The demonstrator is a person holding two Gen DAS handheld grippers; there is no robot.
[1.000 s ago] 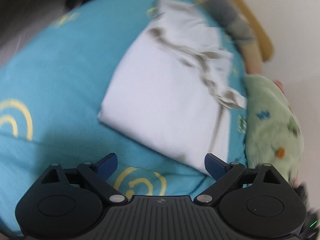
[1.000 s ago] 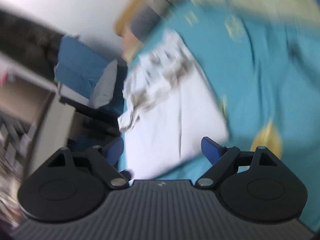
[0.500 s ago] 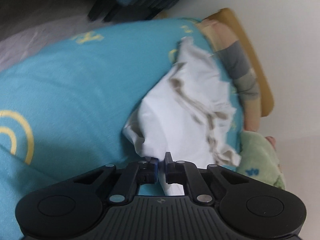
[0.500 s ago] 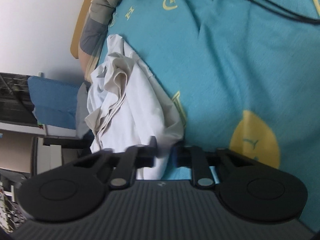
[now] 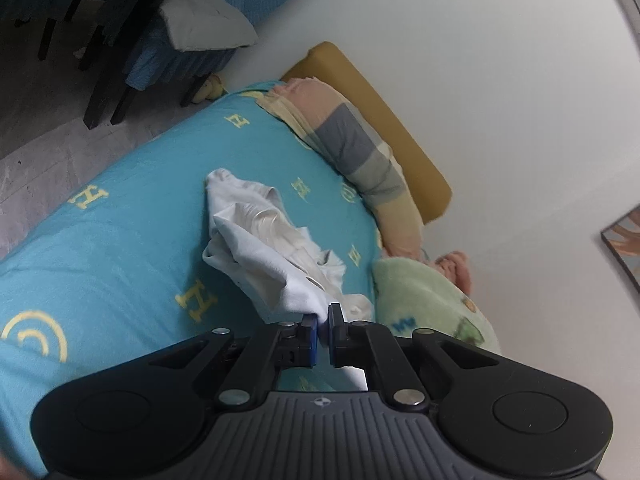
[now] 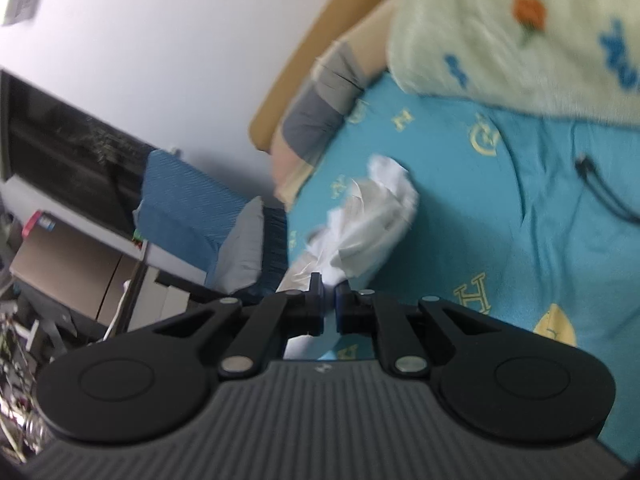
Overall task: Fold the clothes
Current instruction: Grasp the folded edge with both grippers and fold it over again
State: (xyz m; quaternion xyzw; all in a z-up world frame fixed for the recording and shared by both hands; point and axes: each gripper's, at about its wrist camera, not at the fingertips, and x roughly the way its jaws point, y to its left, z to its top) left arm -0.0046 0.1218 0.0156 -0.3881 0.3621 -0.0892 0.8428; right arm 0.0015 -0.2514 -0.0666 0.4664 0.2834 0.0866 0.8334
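A white garment (image 5: 264,256) hangs bunched and stretched above the turquoise bed sheet (image 5: 120,240). My left gripper (image 5: 323,316) is shut on one near corner of it. My right gripper (image 6: 329,294) is shut on another corner, and in the right wrist view the garment (image 6: 372,216) trails away from the jaws down toward the sheet (image 6: 480,220). The far end of the cloth still rests on the bed. The folds hide the garment's shape.
A green fleece blanket (image 5: 424,304) lies at the bed's right; it also shows in the right wrist view (image 6: 520,32). A striped pillow (image 5: 352,148) lies against the wooden headboard (image 5: 384,120). A black cable (image 6: 604,192) lies on the sheet. A chair with a cushion (image 5: 192,24) stands beside the bed.
Both grippers went from open over the flat garment to shut on its near corners, then lifted it, so the cloth now hangs bunched and farther from the bed.
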